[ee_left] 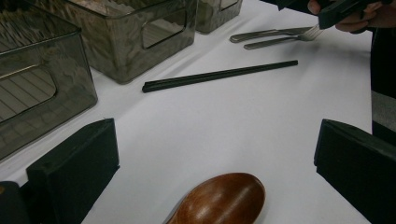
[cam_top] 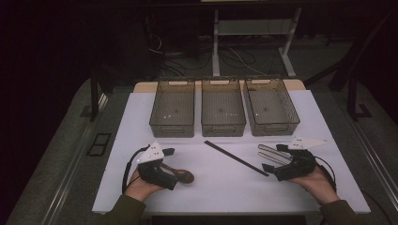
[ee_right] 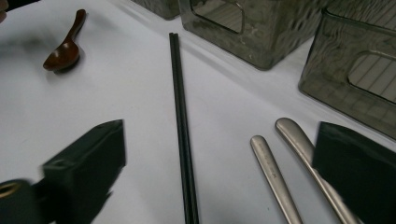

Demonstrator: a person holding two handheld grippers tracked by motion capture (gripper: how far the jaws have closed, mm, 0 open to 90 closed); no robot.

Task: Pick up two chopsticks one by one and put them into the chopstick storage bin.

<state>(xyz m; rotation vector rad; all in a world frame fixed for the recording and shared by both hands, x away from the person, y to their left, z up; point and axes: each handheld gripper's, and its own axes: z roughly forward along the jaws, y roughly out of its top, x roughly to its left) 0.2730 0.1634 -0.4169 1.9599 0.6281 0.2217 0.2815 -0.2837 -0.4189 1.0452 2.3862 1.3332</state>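
A: A white rectangular table (cam_top: 225, 187) carries three smoky translucent plastic bins (cam_top: 223, 112) in a row at twelve o'clock, all three apparently bare inside. Is any sorting done?

B: None, as far as the pictures show. Every utensil lies on the table top. A pair of long black chopsticks (cam_top: 236, 158) runs aslant at the centre, from about eleven o'clock down to five o'clock. Two brushed-metal cutlery pieces (cam_top: 274, 153) rest side by side at three o'clock, handles toward the centre. A small reddish-brown wooden spoon (cam_top: 183, 176) sits at seven o'clock.

A: And the person's tools?

B: The left hand-held gripper (ee_left: 215, 163) hovers low over the wooden spoon, jaws spread wide, the spoon's bowl (ee_left: 224, 198) lying between them but gripped by neither. The right hand-held gripper (ee_right: 219, 172) is likewise released, jaws wide apart; the chopsticks and one metal handle (ee_right: 273, 172) lie in the gap between them, while the second handle (ee_right: 299, 142) passes under the jaw at its three o'clock side.

A: So what remains?

B: By my reading, everything: each hand looks poised for a first pickup, the left on the spoon, the right probably on the metal pieces. Grasping, carrying to twelve o'clock and dropping into the bins are all ahead.
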